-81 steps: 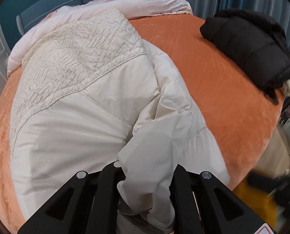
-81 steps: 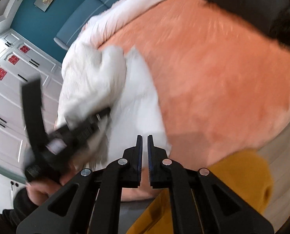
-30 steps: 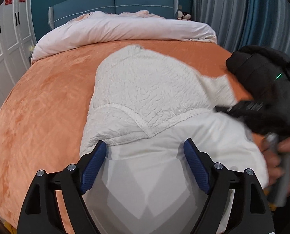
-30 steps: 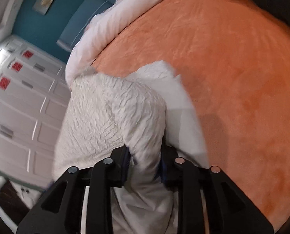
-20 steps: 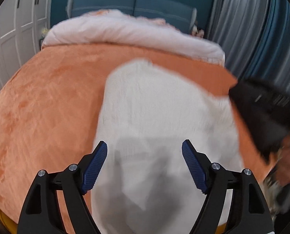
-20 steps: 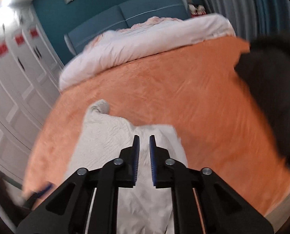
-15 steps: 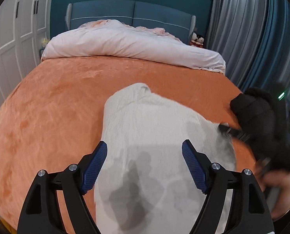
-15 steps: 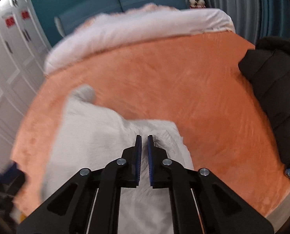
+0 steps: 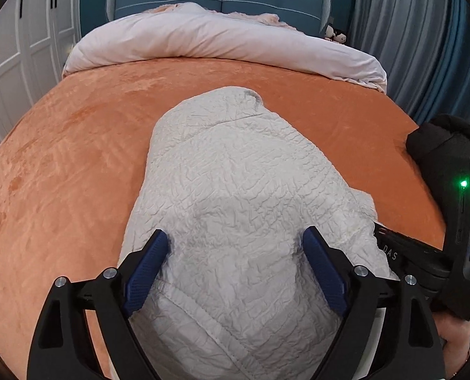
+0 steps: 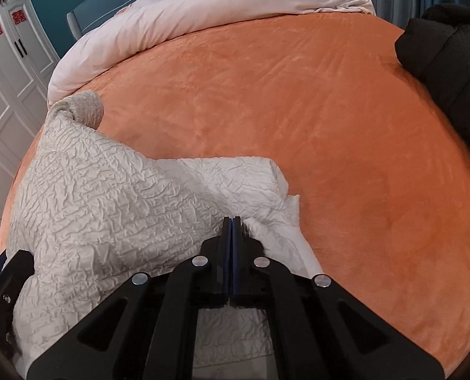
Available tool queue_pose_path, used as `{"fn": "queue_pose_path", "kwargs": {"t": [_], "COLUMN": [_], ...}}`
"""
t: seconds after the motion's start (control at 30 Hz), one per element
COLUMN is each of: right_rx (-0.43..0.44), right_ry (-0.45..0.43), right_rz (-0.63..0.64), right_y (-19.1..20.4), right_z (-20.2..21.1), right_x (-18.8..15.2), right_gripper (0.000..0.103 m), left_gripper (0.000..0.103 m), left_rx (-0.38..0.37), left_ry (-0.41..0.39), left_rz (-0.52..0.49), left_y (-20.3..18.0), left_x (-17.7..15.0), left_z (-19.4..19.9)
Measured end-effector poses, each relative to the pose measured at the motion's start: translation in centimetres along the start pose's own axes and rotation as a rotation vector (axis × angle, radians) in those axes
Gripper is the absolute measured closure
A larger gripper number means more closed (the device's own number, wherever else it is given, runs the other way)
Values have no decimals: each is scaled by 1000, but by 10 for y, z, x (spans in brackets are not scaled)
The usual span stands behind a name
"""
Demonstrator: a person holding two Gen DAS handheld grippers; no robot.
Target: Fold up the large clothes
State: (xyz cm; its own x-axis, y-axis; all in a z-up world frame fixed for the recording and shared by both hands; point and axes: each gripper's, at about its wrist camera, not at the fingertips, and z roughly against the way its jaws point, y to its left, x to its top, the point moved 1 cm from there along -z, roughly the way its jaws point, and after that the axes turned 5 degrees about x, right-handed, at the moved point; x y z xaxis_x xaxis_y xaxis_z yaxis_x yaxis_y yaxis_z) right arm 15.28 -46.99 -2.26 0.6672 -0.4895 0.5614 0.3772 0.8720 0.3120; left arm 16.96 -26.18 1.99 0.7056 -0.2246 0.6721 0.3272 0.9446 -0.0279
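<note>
A cream crinkled padded jacket (image 9: 235, 190) lies folded on the orange bedspread (image 9: 76, 145), its length running away from me. My left gripper (image 9: 235, 259) is open, its blue pads straddling the near end of the jacket. My right gripper (image 10: 231, 221) is shut with its tips pressed against the jacket (image 10: 108, 196) near its right edge; no cloth shows between the pads. The right gripper's body also shows in the left wrist view (image 9: 424, 259) at the jacket's right side.
A black jacket (image 9: 440, 145) lies at the bed's right edge and also shows in the right wrist view (image 10: 450, 63). A rolled pale pink duvet (image 9: 219, 38) lies across the head of the bed. White wardrobe doors (image 9: 22, 47) stand left; curtains (image 9: 424, 31) hang right.
The left gripper let go of the jacket's smooth part and opened over the folded bundle. The right gripper released the fold it gripped, shut, and came down against the jacket's right edge.
</note>
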Motion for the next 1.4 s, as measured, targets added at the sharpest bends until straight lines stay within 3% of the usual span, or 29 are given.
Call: {"fn": "queue_pose_path", "kwargs": {"t": [0.43, 0.53, 0.63, 0.73, 0.87, 1.17, 1.27, 1.4], "right_rx": [42, 11, 80, 104, 128, 60, 49, 39], "right_ry": [-15, 30, 47, 64, 110, 273, 290, 305], "right_rz": [-19, -16, -52, 3, 41, 59, 49, 49], "right_y": [-11, -5, 2, 14, 30, 31, 22, 17], "right_z": [-2, 21, 72, 123, 150, 131, 122, 113], "right_x": [-7, 4, 6, -12, -45, -121, -137, -152], "right_gripper": [103, 103, 98, 98, 98, 98, 99, 100], "left_gripper": [14, 14, 15, 16, 16, 14, 13, 10], "left_rx": [44, 39, 72, 89, 65, 53, 42, 63], "left_ry": [-46, -12, -26, -2, 57, 163, 198, 186], "left_rz": [-36, -70, -134, -165, -136, -118, -107, -150], "left_y": [-5, 0, 2, 6, 8, 8, 12, 12], "left_x": [-9, -3, -6, -15, -31, -65, -74, -87], "left_z": [-9, 11, 41, 68, 88, 92, 85, 80]}}
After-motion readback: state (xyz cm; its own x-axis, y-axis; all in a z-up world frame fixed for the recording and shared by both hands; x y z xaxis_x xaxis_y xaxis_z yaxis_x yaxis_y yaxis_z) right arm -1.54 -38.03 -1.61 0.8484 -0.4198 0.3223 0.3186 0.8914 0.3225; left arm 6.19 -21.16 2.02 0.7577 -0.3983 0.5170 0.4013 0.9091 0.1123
